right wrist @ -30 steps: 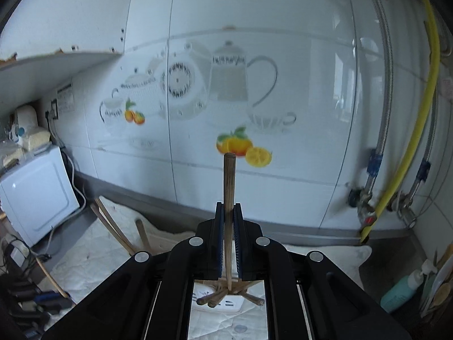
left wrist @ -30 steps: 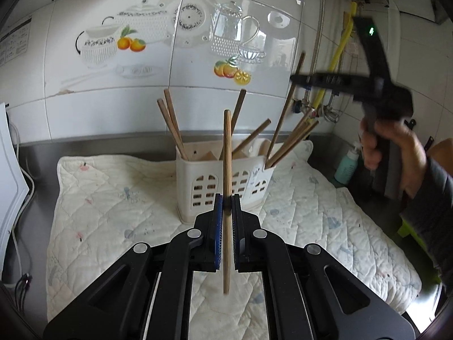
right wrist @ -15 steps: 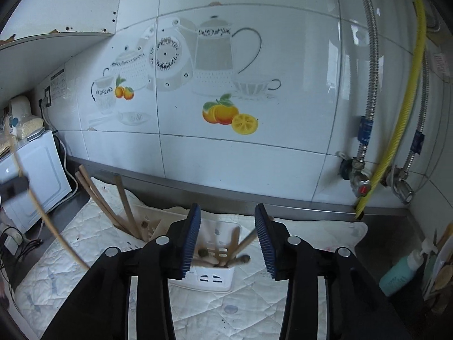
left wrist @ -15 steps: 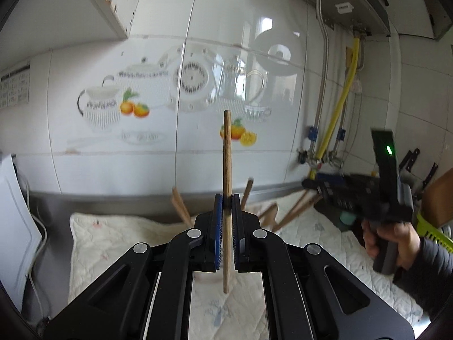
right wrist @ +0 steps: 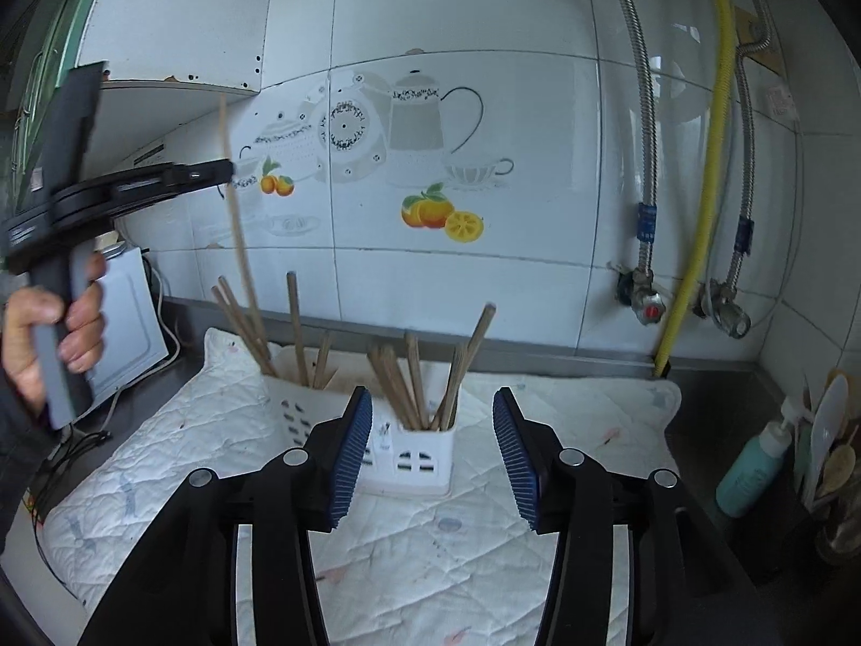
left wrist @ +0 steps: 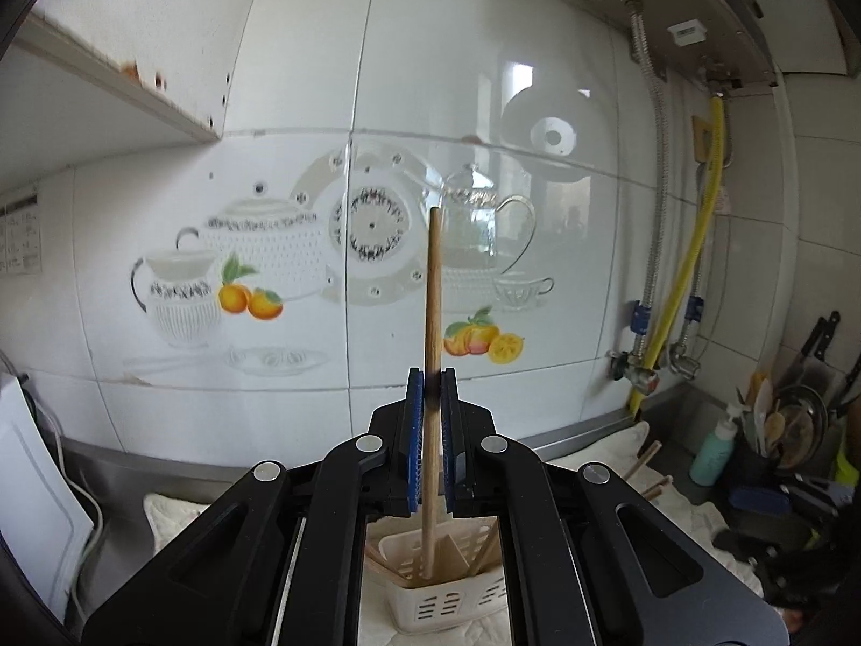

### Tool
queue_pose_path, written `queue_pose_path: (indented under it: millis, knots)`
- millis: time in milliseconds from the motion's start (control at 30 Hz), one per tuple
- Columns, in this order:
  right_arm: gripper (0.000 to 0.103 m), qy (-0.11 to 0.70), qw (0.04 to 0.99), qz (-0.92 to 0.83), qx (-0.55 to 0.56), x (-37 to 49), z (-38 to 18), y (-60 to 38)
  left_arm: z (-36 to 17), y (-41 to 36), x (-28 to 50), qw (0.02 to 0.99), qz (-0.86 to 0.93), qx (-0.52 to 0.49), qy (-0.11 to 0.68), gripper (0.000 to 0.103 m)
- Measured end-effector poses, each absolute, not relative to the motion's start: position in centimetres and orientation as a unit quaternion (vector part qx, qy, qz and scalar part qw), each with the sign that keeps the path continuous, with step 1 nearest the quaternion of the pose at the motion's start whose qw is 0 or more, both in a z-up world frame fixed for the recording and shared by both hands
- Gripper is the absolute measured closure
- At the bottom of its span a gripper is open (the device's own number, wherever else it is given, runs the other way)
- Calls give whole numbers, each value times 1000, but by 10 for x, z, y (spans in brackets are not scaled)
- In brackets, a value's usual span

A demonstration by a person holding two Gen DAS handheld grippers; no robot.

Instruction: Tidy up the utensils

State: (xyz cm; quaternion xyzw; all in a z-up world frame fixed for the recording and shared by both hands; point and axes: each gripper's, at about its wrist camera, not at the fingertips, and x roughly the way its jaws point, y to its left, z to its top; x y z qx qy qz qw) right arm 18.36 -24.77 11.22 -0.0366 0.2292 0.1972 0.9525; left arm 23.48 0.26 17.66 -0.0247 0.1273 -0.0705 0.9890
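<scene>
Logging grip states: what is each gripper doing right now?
Left gripper: shut on a wooden chopstick.
Right gripper: open, holding nothing.

Glossy white tiled wall [right wrist: 538, 107] with teapot and orange decals [left wrist: 355, 258], yellow gas hose [right wrist: 710, 172] beside braided metal pipes [right wrist: 643, 124], chipped white shelf [left wrist: 113, 75], steel counter [right wrist: 715, 377] under quilted white mat [right wrist: 441, 538], teal pump bottle [right wrist: 753, 468] at right.
</scene>
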Motion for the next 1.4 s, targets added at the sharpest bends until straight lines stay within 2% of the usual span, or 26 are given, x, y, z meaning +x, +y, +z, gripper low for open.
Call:
queue_pose_path:
  millis: [267, 433, 533, 600, 733, 800, 1067, 1400]
  knots:
    - [55, 257, 944, 204, -33, 157, 71, -247, 131, 4, 255, 981, -67, -29, 180, 97]
    - [49, 275, 939, 204, -28, 146, 52, -243, 122, 4, 251, 978, -77, -34, 188, 94]
    - [38, 292, 934, 203, -15, 141, 42, -243, 122, 3, 241, 979, -79, -34, 187, 83]
    - [36, 297, 935, 195, -12, 135, 36, -244, 123, 3, 230, 979, -79, -35, 183, 65]
    - [28, 313, 931, 189, 6, 126, 28, -246, 121, 3, 200, 982, -76, -24, 173, 51]
    - [23, 322, 929, 182, 13, 122, 25, -247, 119, 5, 184, 982, -72, -23, 171, 35]
    - [17, 332, 928, 167, 8, 98, 16, -240, 93, 20, 124, 982, -50, -29, 179, 5]
    - [12, 330, 931, 156, 4, 71, 18, -229, 40, 34, 68, 970, -31, -32, 238, 5]
